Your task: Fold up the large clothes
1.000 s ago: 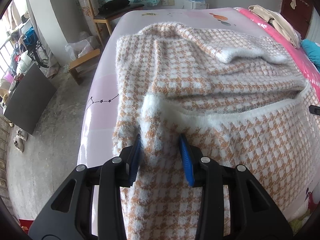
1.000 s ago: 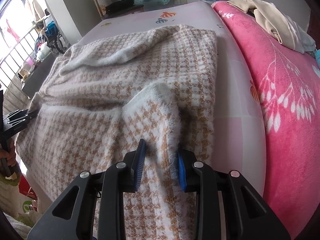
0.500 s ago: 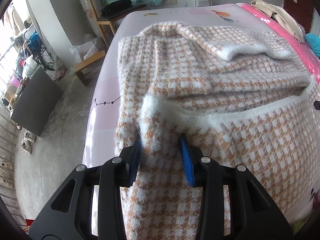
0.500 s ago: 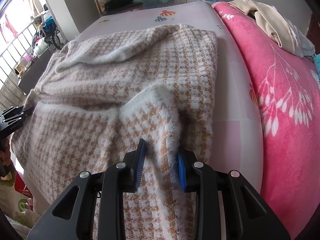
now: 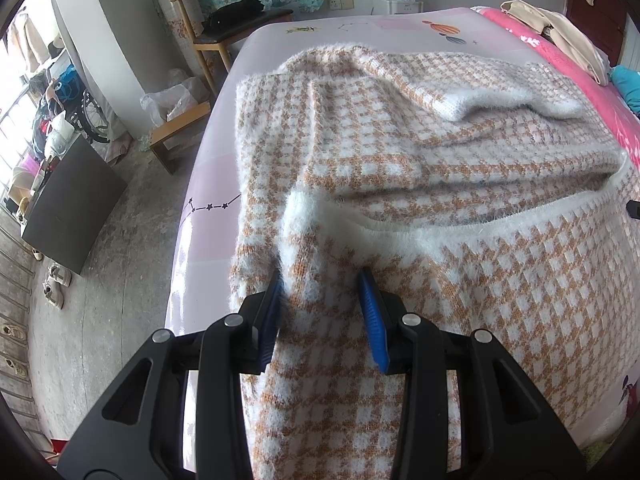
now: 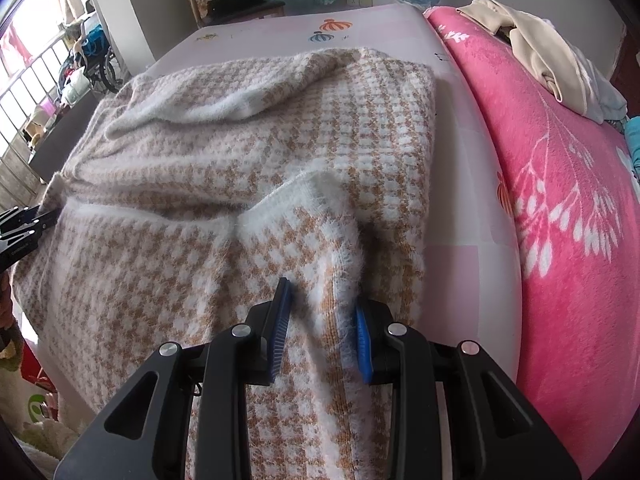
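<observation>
You have both tongs, left [image 5: 320, 304] and right [image 6: 322, 316], clamped on the sweater's [image 5: 440, 152] near corners, white hem running three-to-nine between them, the rest lying toward twelve.

- right gripper [image 6: 322, 320] clamped on fuzzy checked sweater [image 6: 248, 168] hem, bottom centre
- pink blanket [image 6: 568, 208] right
- left gripper [image 6: 24, 228] at left edge

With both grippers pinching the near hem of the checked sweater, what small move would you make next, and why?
Probably carry both corners forward together and lay the hem over the far half. The left gripper and right gripper each hold a bunched corner of the sweater, whose white-edged hem is already raised above the flat part.
</observation>
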Motion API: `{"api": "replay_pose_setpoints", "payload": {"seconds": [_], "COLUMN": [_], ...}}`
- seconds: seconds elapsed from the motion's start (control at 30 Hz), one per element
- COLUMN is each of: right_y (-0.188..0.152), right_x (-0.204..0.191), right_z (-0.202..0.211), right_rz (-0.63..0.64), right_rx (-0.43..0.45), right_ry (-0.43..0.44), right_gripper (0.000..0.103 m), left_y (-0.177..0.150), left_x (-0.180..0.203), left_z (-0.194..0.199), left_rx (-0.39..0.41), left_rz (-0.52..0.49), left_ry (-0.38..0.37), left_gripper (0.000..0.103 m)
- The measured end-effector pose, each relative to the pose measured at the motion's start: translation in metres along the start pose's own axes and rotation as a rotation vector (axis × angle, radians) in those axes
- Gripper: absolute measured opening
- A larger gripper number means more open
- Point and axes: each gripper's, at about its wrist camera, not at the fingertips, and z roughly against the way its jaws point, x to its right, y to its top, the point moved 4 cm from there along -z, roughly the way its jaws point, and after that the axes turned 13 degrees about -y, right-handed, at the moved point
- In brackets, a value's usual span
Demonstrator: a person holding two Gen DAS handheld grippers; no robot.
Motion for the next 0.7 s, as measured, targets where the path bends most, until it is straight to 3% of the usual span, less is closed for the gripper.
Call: {"api": "replay_pose_setpoints", "payload": {"seconds": [0.13, 0.2, 0.3, 0.47, 0.7], "right_y": [-0.003, -0.004, -0.003, 0.003, 0.054], "right_x": [-0.004, -0.003, -0.002, 0.003, 0.017], "right_z": [0.011, 0.021, 0.044, 0.089, 0.138], "right_rz": [0.000, -0.012, -0.011, -0.028, -0.062], "right_rx": [0.031, 0.054, 0.110, 0.208, 0.382], "right_ry": [-0.010, -0.012, -0.022, -0.021, 0.013], "right_gripper": [0.009, 0.008, 0.008, 0.008, 0.008], "left_y": [-0.001, -0.003, -0.007, -0.004, 0.049], "left_x": [-0.001, -0.003, -0.009, -0.008, -0.016], "left_z": [0.007, 0.017, 0.045, 0.107, 0.157], "left_rx": [0.036, 0.075, 0.163, 0.315, 0.454], "left_rz": [-0.011, -0.006, 0.016, -0.013, -0.033], "left_ry": [0.013, 0.004, -0.035, -0.036, -0.079], "left_gripper": [0.026, 0.014, 0.011, 0.008, 0.007]}}
